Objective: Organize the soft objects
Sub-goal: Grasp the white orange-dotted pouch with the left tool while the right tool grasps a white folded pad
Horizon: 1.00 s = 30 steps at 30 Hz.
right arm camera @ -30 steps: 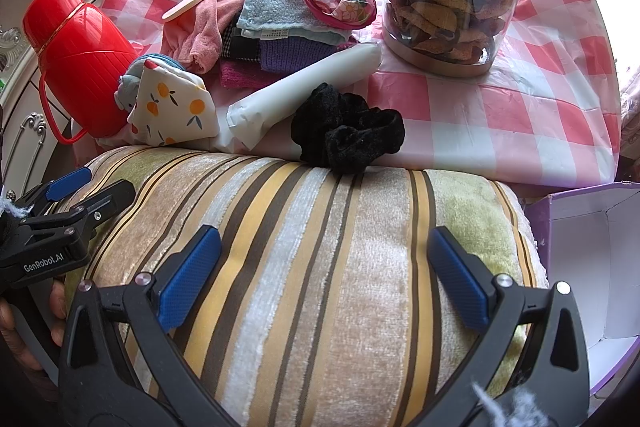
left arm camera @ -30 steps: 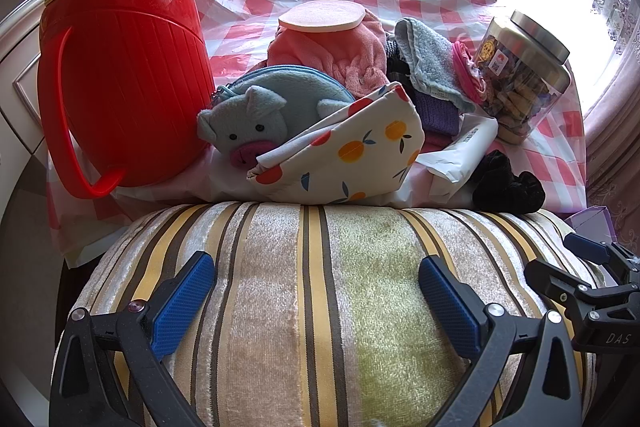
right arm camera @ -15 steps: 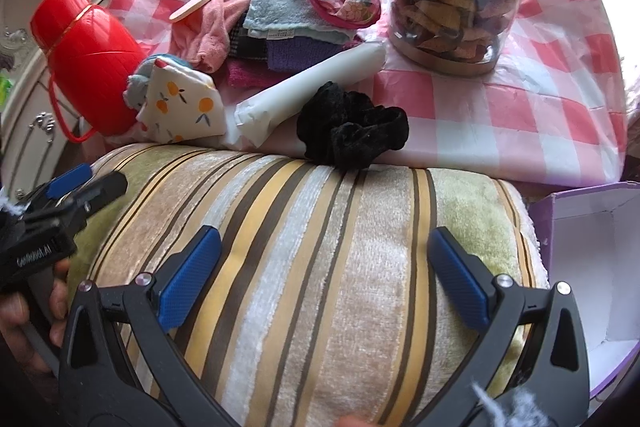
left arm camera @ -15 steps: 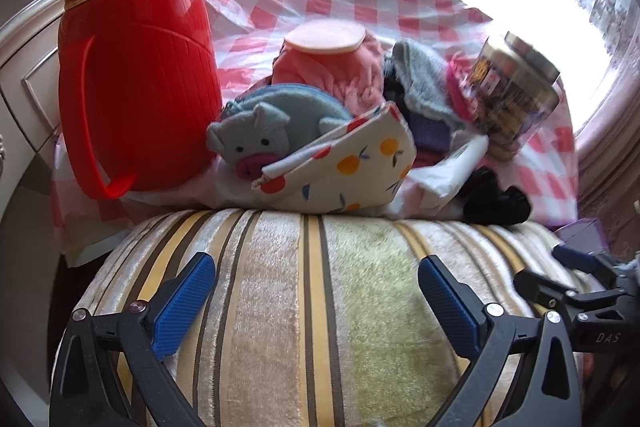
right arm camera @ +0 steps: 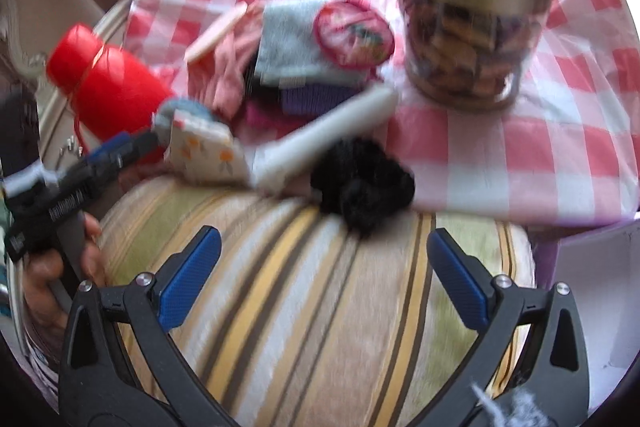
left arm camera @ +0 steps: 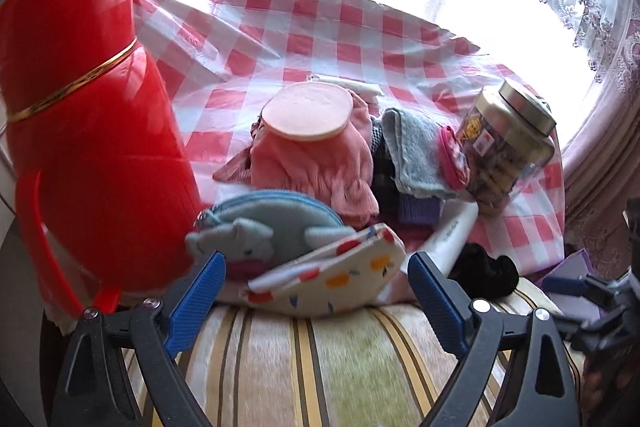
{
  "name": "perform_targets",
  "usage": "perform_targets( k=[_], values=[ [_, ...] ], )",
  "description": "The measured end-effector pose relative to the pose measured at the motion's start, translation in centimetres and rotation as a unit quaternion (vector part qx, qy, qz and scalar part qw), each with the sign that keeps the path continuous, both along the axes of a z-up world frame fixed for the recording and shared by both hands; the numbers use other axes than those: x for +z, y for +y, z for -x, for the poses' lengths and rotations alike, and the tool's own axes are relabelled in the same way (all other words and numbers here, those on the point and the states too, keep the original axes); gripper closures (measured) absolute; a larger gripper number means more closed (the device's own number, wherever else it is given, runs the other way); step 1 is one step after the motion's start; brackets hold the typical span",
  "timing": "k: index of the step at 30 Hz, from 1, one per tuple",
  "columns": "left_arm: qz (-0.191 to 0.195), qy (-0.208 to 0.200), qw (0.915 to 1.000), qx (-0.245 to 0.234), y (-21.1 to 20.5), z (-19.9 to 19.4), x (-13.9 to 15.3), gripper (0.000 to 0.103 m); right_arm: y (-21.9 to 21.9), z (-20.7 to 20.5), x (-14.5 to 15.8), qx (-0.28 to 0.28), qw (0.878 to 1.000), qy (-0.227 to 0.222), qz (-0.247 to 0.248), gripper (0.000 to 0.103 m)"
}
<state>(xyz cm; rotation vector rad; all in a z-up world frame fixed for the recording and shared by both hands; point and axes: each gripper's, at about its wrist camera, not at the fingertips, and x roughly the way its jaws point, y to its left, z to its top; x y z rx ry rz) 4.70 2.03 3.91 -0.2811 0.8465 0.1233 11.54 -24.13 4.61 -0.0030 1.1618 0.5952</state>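
Both claws are hanging open and empty over a striped cushion (right arm camera: 320,307) that is pressing against the near edge of the checked tablecloth (left arm camera: 320,27). The left gripper (left arm camera: 316,291) is spreading its blue pads wide, and between them, at twelve o'clock, a fruit-print pouch (left arm camera: 332,279) is lying with its lower edge touching the cushion's top. A grey pig purse (left arm camera: 264,227) is leaning just behind the pouch at about eleven o'clock, with a red thermos (left arm camera: 92,147) standing beside it at ten o'clock. The right gripper (right arm camera: 324,275) is likewise gaping over the cushion, and a black scrunchie (right arm camera: 360,187) is sitting at twelve o'clock where cushion meets cloth. A white roll (right arm camera: 320,143) is lying slantwise at eleven o'clock, a heap of folded cloths (right arm camera: 288,47) is piled beyond it, and a biscuit jar (right arm camera: 468,27) is standing at one o'clock. A purple-edged box (right arm camera: 592,287) is showing open at three o'clock; it seems the likely home for the small soft things. Judging by this, the step in hand is reaching for a first item. Next, the left claw would need to be easing forward so the pads straddle the pouch, then closing gently without dragging the pig purse or bumping the thermos.
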Motion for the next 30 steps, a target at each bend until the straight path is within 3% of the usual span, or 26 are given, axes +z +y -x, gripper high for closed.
perform_targets(
  k=[9, 15, 19, 22, 24, 26, 30],
  values=[
    [0.0, 0.008, 0.9998, -0.016, 0.5, -1.6, -0.5, 0.014, 2.5, -6.2, -2.9, -0.048, 0.997, 0.053, -0.019, 0.0],
    [-0.014, 0.02, 0.9977, -0.064, -0.7, -2.2, -0.9, 0.02, 3.6, -9.0, -4.9, -0.069, 0.995, 0.069, -0.003, 0.0],
    [-0.042, 0.048, 0.993, -0.099, -2.0, -3.4, -2.0, 0.02, 4.7, -10.3, -5.9, -0.076, 0.994, 0.08, 0.003, 0.003],
    [-0.05, 0.067, 0.9911, -0.103, -2.1, -4.1, -2.9, 0.023, 5.6, -10.9, -6.7, -0.074, 0.993, 0.091, 0.006, 0.015],
    [-0.04, 0.074, 0.9902, -0.111, -1.8, -4.5, -3.5, 0.048, 6.0, -11.1, -7.0, -0.074, 0.993, 0.091, 0.009, 0.031],
    [-0.035, 0.086, 0.9893, -0.113, -1.6, -4.8, -4.0, 0.056, 5.9, -11.0, -6.9, -0.069, 0.993, 0.092, -0.008, 0.049],
    [-0.04, 0.074, 0.9878, -0.131, -2.1, -4.1, -3.5, 0.068, 5.2, -10.7, -6.6, -0.074, 0.993, 0.081, -0.033, 0.054]
  ],
)
